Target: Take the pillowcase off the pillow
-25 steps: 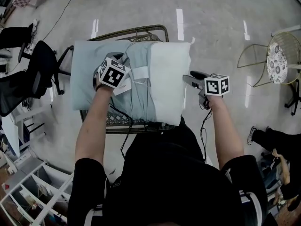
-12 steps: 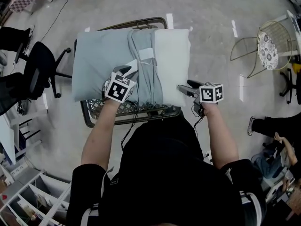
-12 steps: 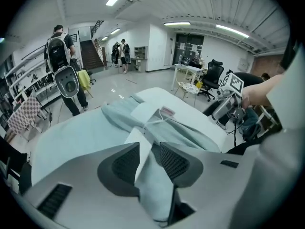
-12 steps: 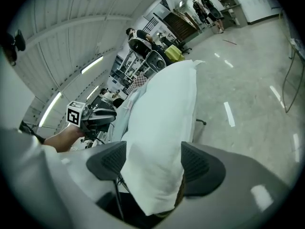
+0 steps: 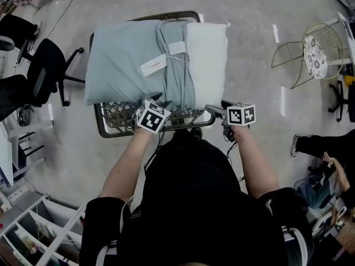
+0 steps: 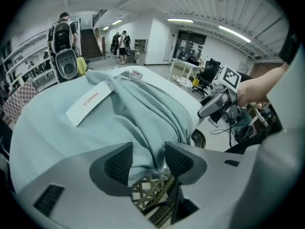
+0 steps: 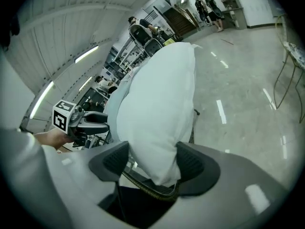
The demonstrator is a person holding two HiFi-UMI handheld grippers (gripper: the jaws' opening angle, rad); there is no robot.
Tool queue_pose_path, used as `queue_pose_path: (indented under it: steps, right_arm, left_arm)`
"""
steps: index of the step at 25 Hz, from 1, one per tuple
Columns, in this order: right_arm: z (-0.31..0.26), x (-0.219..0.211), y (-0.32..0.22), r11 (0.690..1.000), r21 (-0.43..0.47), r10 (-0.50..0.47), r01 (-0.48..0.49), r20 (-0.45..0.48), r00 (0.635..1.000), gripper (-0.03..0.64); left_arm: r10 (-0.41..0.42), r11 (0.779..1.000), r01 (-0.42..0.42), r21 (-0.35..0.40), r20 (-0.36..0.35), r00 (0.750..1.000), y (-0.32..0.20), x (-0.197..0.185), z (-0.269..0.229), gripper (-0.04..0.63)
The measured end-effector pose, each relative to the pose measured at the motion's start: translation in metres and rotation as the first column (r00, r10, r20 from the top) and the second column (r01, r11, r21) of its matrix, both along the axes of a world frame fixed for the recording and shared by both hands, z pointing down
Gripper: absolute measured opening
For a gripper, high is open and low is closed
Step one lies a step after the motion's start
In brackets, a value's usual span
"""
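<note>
A pillow lies across a woven metal table [image 5: 113, 118]. A pale blue pillowcase [image 5: 122, 60] covers its left part and is bunched in folds at the middle. The bare white pillow [image 5: 206, 54] shows at the right. My left gripper [image 5: 157, 105] is at the near edge of the bunched folds. Its jaws have just been opening, and a fold of the pillowcase [image 6: 57, 137] lies loosely between them in the left gripper [image 6: 148, 151] view. My right gripper [image 5: 213, 111] is at the pillow's near right corner. Its jaws have also just been opening, and in the right gripper [image 7: 152, 151] view the white corner [image 7: 159, 94] sits between them.
A white label [image 5: 153, 65] lies on the pillowcase. A black office chair [image 5: 47, 71] stands to the left, a gold wire chair [image 5: 316, 54] to the right, and white shelving [image 5: 39, 231] at the lower left. A person's legs [image 5: 316, 154] are at the right.
Both grippers have drawn back to the pillow's near edge, the left from the middle of the pillowcase, the right from the pillow's right side. The left let go of the fabric.
</note>
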State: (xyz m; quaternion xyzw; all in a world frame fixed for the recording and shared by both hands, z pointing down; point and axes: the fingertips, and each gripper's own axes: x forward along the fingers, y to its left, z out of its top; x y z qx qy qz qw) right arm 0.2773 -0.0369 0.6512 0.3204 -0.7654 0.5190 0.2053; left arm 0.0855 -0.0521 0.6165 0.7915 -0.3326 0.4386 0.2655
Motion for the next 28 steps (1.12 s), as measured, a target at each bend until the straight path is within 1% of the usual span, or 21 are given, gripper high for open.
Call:
queue_pose_path:
  steps: [1,3,4,5,6,7,8,11,14,17,21,23,25,27,28]
  right_arm:
    - [0.000,-0.002,-0.003,0.999,0.032,0.002,-0.002,-0.006,1.000,0.293]
    - [-0.005,-0.005,-0.009,0.996,0.092,0.005,-0.005,-0.001,1.000,0.199]
    - [-0.010,-0.005,-0.011,0.993,0.114,0.009,-0.010,0.013,1.000,0.173]
    - [-0.016,-0.005,-0.012,0.992,0.129,0.011,-0.015,0.032,0.999,0.159]
    - [-0.023,-0.003,-0.012,0.990,0.141,0.011,-0.019,0.054,0.998,0.148]
    - [-0.030,0.000,-0.014,0.988,0.150,0.011,-0.022,0.077,0.997,0.139]
    - [-0.037,0.003,-0.016,0.987,0.159,0.011,-0.026,0.099,0.995,0.129]
    - [-0.058,0.015,-0.025,0.982,0.183,0.008,-0.036,0.150,0.989,0.114]
    - [-0.070,0.031,-0.034,0.979,0.198,0.000,-0.037,0.182,0.983,0.100]
    - [-0.075,0.046,-0.039,0.979,0.204,-0.013,-0.027,0.191,0.982,0.093]
    - [-0.074,0.064,-0.045,0.978,0.206,-0.021,-0.021,0.200,0.980,0.091]
    - [-0.073,0.069,-0.047,0.978,0.208,-0.026,-0.018,0.208,0.978,0.091]
    - [-0.071,0.071,-0.048,0.978,0.208,-0.031,-0.011,0.197,0.980,0.091]
    - [-0.064,0.070,-0.046,0.980,0.198,-0.048,0.017,0.151,0.987,0.108]
    - [-0.059,0.070,-0.044,0.981,0.190,-0.055,0.031,0.120,0.991,0.124]
  left_arm:
    - [-0.011,1.000,0.010,0.012,0.017,1.000,-0.001,0.003,0.006,0.206]
    - [-0.035,0.998,0.032,0.050,0.051,0.998,-0.006,0.005,0.014,0.201]
    - [-0.050,0.997,0.045,0.070,0.064,0.997,-0.009,0.003,0.014,0.179]
    - [-0.064,0.994,0.057,0.089,0.075,0.995,-0.010,0.001,0.012,0.136]
    - [-0.075,0.992,0.065,0.110,0.088,0.993,-0.010,-0.002,0.009,0.067]
    - [-0.083,0.989,0.070,0.127,0.100,0.991,-0.010,-0.004,0.004,0.029]
    - [-0.090,0.988,0.075,0.138,0.110,0.990,-0.009,-0.008,0.001,0.017]
    - [-0.127,0.983,0.108,0.146,0.130,0.983,-0.006,-0.024,-0.010,0.012]
    - [-0.154,0.978,0.129,0.161,0.152,0.976,-0.008,-0.041,-0.019,0.011]
    - [-0.169,0.975,0.139,0.171,0.172,0.971,-0.007,-0.056,-0.027,0.011]
    - [-0.217,0.968,0.187,0.167,0.183,0.959,-0.006,-0.080,-0.028,0.011]
    - [-0.230,0.966,0.200,0.163,0.197,0.953,-0.004,-0.085,-0.029,0.011]
    - [-0.212,0.967,0.182,0.177,0.171,0.962,-0.005,-0.080,-0.031,0.012]
    - [-0.183,0.970,0.155,0.189,0.137,0.974,-0.002,-0.069,-0.031,0.014]
    - [-0.173,0.971,0.147,0.189,0.131,0.976,0.001,-0.065,-0.032,0.033]
